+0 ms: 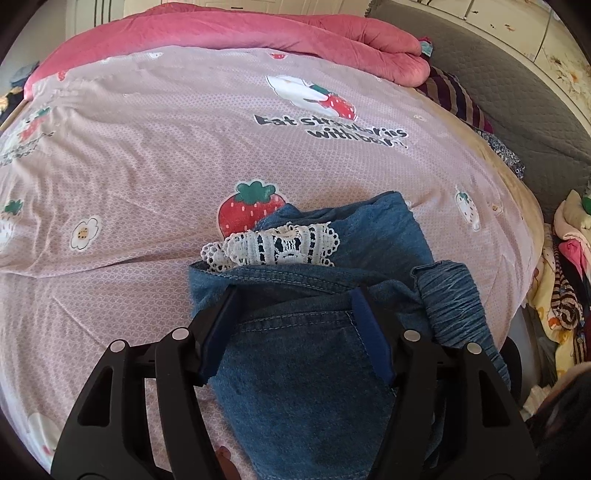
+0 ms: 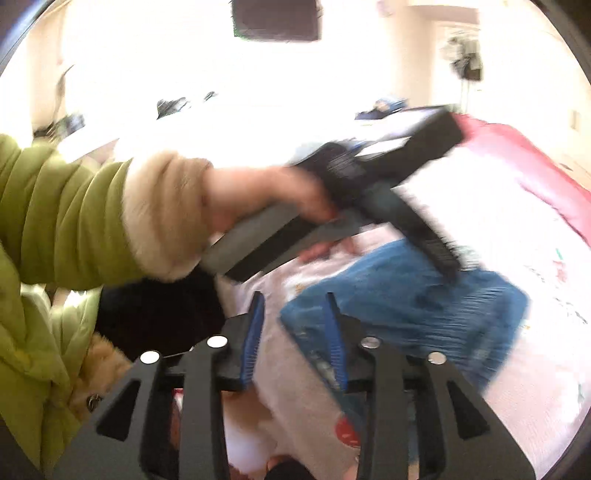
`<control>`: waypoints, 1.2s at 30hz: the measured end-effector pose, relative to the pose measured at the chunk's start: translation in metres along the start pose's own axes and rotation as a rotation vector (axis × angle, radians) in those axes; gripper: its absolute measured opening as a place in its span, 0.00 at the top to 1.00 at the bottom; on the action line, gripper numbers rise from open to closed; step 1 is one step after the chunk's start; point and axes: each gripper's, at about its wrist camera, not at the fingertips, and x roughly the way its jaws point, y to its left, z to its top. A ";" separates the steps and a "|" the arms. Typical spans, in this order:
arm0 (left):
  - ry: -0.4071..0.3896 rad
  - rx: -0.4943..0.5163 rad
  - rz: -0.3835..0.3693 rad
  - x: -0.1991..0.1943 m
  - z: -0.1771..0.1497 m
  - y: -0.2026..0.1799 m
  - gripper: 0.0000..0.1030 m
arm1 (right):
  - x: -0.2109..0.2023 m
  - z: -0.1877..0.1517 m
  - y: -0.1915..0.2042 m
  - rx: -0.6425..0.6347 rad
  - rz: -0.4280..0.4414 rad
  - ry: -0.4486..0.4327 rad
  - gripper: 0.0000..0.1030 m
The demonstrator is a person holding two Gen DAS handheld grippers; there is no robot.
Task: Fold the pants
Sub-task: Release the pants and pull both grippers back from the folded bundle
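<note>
The blue denim pants (image 1: 310,354) lie folded on the pink strawberry bedsheet (image 1: 147,166), with white lace trim (image 1: 273,243) and a ruched waistband (image 1: 450,302) showing. My left gripper (image 1: 295,299) is open just above the pants, its fingers spread over the denim and holding nothing. In the blurred right wrist view, my right gripper (image 2: 295,302) is open and empty above the near edge of the pants (image 2: 406,302). The left gripper's body (image 2: 388,184), held by a hand in a green sleeve, hovers over the pants there.
A pink quilt (image 1: 258,33) is bunched at the far side of the bed. A striped cloth (image 1: 454,96) and a grey mat (image 1: 517,103) lie to the right. A pile of clothes (image 1: 565,280) sits off the bed's right edge.
</note>
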 end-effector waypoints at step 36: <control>-0.113 0.007 0.165 -0.052 -0.088 -0.013 0.09 | -0.016 -0.032 -0.118 0.655 -0.343 -0.052 0.05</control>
